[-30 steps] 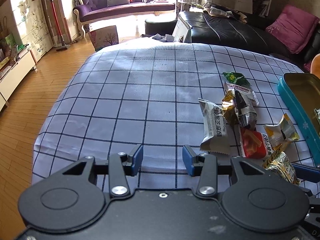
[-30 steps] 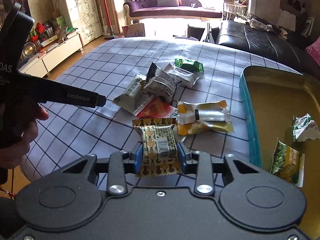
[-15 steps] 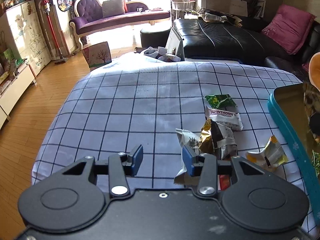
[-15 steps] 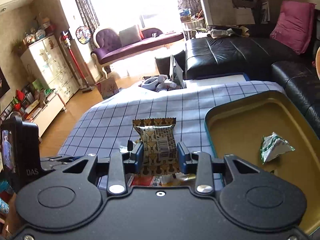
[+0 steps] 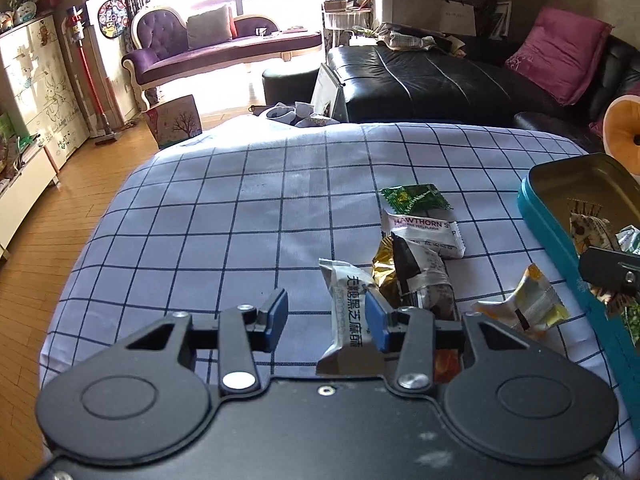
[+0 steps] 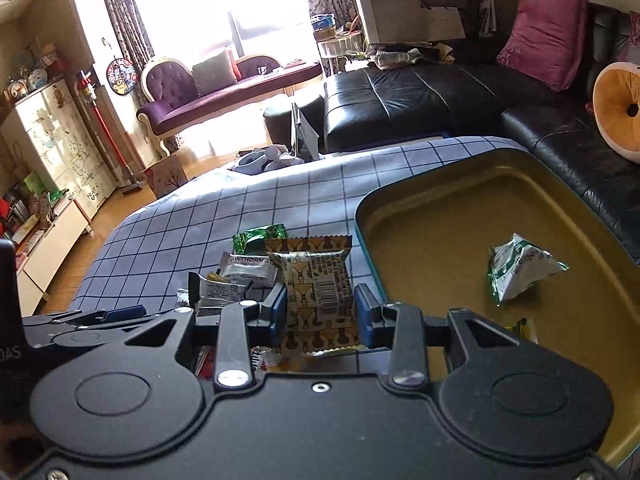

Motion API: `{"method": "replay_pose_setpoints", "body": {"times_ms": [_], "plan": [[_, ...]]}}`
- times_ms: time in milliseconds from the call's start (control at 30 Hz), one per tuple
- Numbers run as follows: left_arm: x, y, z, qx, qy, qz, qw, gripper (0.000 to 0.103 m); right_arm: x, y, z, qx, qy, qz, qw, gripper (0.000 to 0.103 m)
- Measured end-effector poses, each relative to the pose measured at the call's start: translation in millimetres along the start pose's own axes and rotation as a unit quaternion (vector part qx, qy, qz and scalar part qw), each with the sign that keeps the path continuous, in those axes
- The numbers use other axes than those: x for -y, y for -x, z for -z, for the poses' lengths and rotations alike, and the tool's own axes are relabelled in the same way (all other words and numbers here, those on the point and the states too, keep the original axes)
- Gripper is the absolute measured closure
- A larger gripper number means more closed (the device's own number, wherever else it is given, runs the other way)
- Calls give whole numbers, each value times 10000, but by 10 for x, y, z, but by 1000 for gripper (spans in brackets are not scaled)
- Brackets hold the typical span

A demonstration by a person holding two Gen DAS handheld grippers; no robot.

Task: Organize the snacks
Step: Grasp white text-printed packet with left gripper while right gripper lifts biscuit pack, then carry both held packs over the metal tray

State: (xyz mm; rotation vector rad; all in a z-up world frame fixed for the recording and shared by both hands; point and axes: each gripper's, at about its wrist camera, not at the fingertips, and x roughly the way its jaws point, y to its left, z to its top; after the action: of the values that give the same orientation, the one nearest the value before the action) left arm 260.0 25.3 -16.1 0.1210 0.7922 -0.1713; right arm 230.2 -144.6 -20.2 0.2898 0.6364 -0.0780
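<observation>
My right gripper is shut on a brown patterned snack packet, held by the near left rim of the teal tin, which holds a green-white packet. My left gripper is open over the checked cloth; its right finger lies against a grey packet with black characters. Beside that lie a black-and-gold packet, a white Hawthorn packet, a green packet and a yellow packet. The tin shows at the right in the left wrist view.
The table wears a white cloth with dark checks. A black leather sofa stands behind it, a purple chaise by the window and a white cabinet at the left. An orange cushion lies on the sofa.
My right gripper has lifted the brown packet off the cloth and carried it right, to the tin's edge. My left gripper has moved forward and right, up to the grey packet.
</observation>
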Motion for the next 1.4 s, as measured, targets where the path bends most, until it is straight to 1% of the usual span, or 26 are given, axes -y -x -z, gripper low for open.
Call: {"method": "replay_pose_setpoints", "body": {"times_ms": [100, 233, 333, 400, 500, 567, 667, 733, 833, 900, 933, 1033, 1167, 1267, 1400], "plan": [[6, -1, 45, -36, -141, 109, 9998, 58, -14, 21, 25, -1, 68, 25, 10000, 58], [-45, -27, 65, -148, -66, 326, 9993, 58, -10, 50, 49, 9, 160, 45, 9999, 58], [-64, -20, 75, -114, -86, 338, 9993, 57, 8, 72, 44, 55, 174, 64, 9998, 58], [-48, -4, 84, -59, -171, 341, 9993, 58, 30, 67, 35, 33, 167, 39, 9998, 58], [-13, -1, 92, -90, -278, 460, 9985, 58, 63, 58, 44, -12, 131, -5, 9999, 58], [25, -61, 95, -195, -303, 370, 9987, 58, 79, 50, 48, -47, 114, -34, 9999, 58], [86, -143, 97, -267, -392, 92, 9988, 58, 78, 42, 54, -84, 131, -77, 9998, 58], [68, -179, 80, -310, -257, 76, 9992, 58, 70, 52, 63, -70, 171, -70, 9998, 58], [-13, -219, 41, -354, 90, 113, 9993, 58, 61, 64, 76, -54, 225, -47, 9997, 58], [-42, -230, 23, -340, 240, 100, 9991, 70, 66, 68, 84, -60, 239, -53, 9997, 58], [-44, -229, 14, -322, 280, 55, 9991, 84, 66, 69, 85, -57, 248, -44, 9997, 58], [-105, -158, -17, -189, 601, -148, 9979, 85, 86, 99, 74, 22, 278, 45, 9996, 58], [-213, 108, -97, 314, 1053, -230, 9937, 85, 216, 208, 45, 279, 103, 197, 9994, 58], [-178, 281, -150, 548, 1167, -136, 9916, 85, 359, 285, 21, 489, -120, 408, 9979, 58], [40, 423, -192, 685, 984, 194, 9926, 85, 591, 369, -1, 698, -441, 824, 9932, 58]]}}
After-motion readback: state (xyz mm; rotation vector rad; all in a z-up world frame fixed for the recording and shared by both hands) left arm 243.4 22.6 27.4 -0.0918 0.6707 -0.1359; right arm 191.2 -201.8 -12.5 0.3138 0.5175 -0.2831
